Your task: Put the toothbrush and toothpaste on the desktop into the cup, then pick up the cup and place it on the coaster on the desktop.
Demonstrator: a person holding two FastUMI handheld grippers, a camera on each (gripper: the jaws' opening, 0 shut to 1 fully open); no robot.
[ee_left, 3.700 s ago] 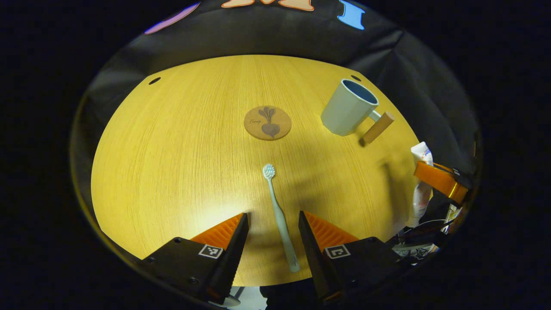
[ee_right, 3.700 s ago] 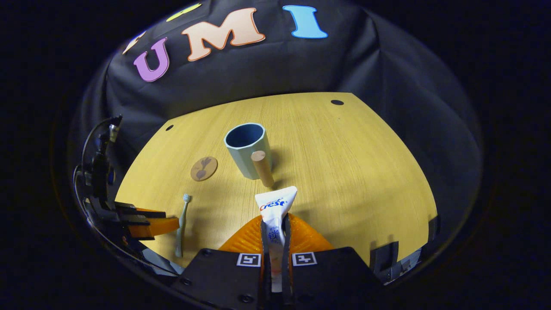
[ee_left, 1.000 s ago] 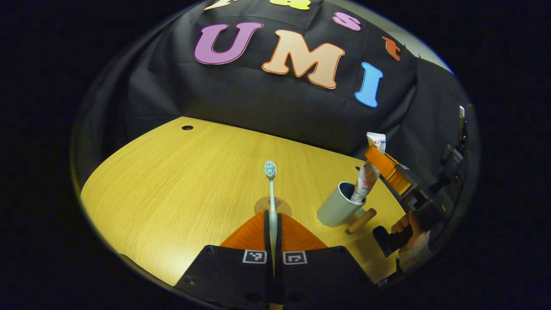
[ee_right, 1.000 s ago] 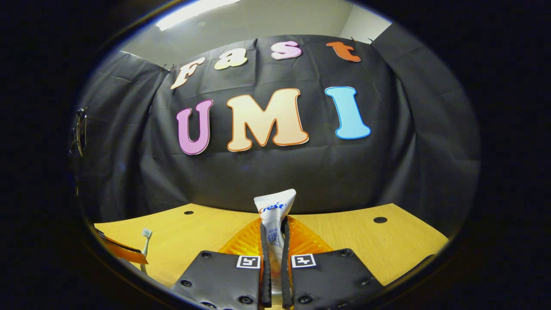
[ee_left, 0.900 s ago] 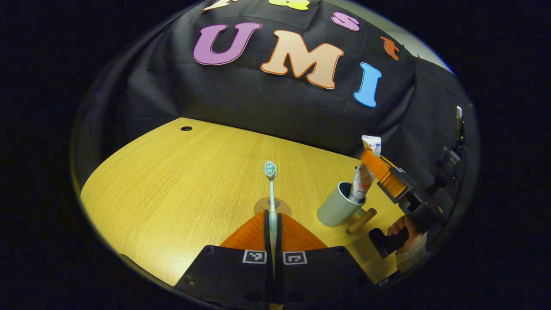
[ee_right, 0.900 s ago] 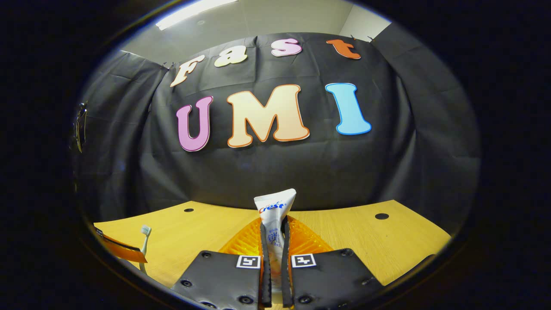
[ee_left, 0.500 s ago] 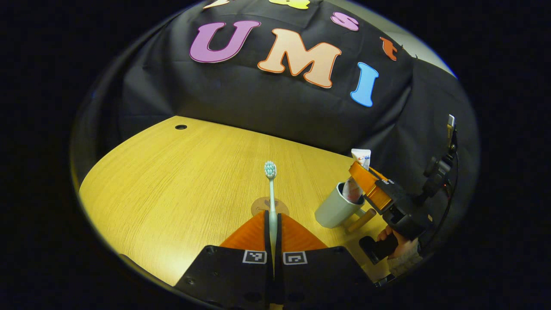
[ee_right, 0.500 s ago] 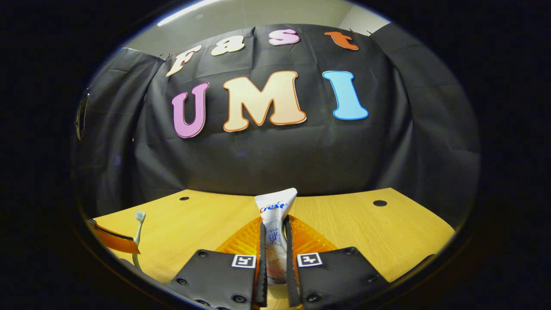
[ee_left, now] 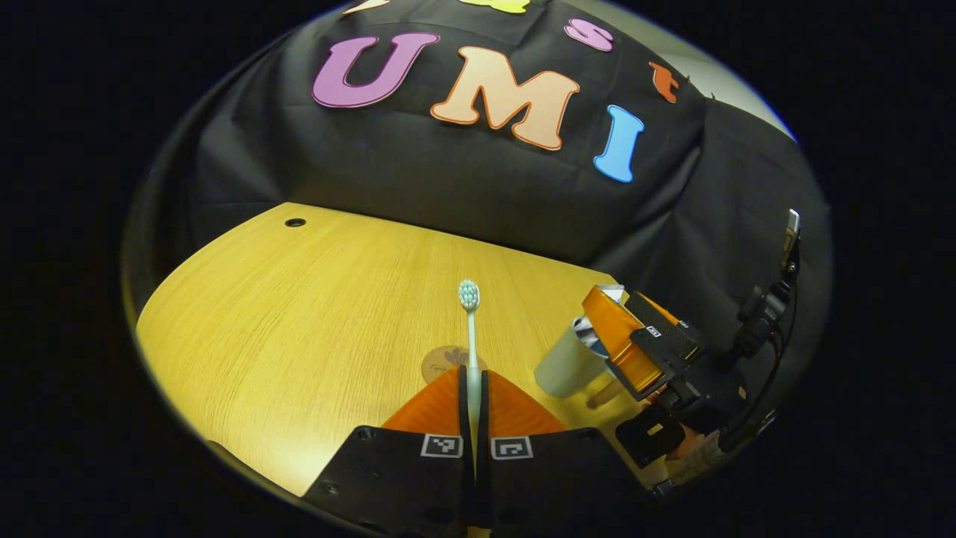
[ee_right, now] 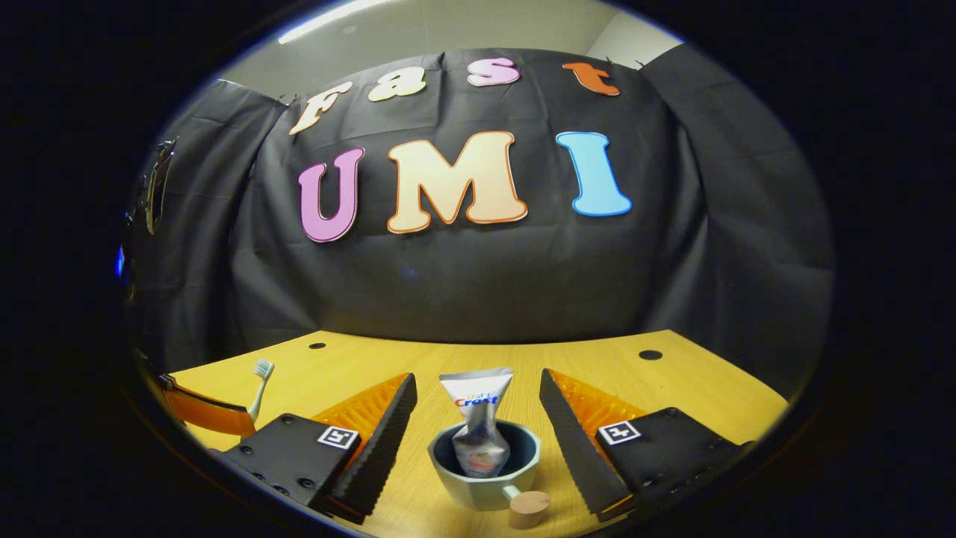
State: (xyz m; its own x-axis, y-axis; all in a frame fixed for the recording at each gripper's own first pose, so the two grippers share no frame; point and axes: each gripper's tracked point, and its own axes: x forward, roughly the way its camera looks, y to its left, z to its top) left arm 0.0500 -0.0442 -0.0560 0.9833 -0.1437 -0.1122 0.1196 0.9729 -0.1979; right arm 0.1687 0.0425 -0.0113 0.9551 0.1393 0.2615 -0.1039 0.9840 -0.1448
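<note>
In the right gripper view, the toothpaste tube (ee_right: 476, 418) stands in the pale blue cup (ee_right: 484, 471) with the wooden handle (ee_right: 529, 509). My right gripper (ee_right: 478, 407) is open around the tube without touching it. In the left gripper view, my left gripper (ee_left: 475, 381) is shut on the toothbrush (ee_left: 470, 329), which stands upright with its bristles on top, above the round cork coaster (ee_left: 441, 362). The cup (ee_left: 562, 365) stands to its right on the desk, partly behind the right gripper (ee_left: 624, 336). The left gripper's finger and the toothbrush head (ee_right: 261, 370) show at the left edge of the right gripper view.
The wooden desk (ee_left: 299, 321) has small round holes (ee_left: 295, 223) near its back edge. The black cloth wall (ee_right: 478, 284) stands right behind the desk. A hand (ee_left: 683, 459) holds the right gripper's grip at the lower right of the left gripper view.
My right gripper has lowered the toothpaste into the cup and opened, letting the tube go. My left gripper stays shut on the raised toothbrush, almost still.
</note>
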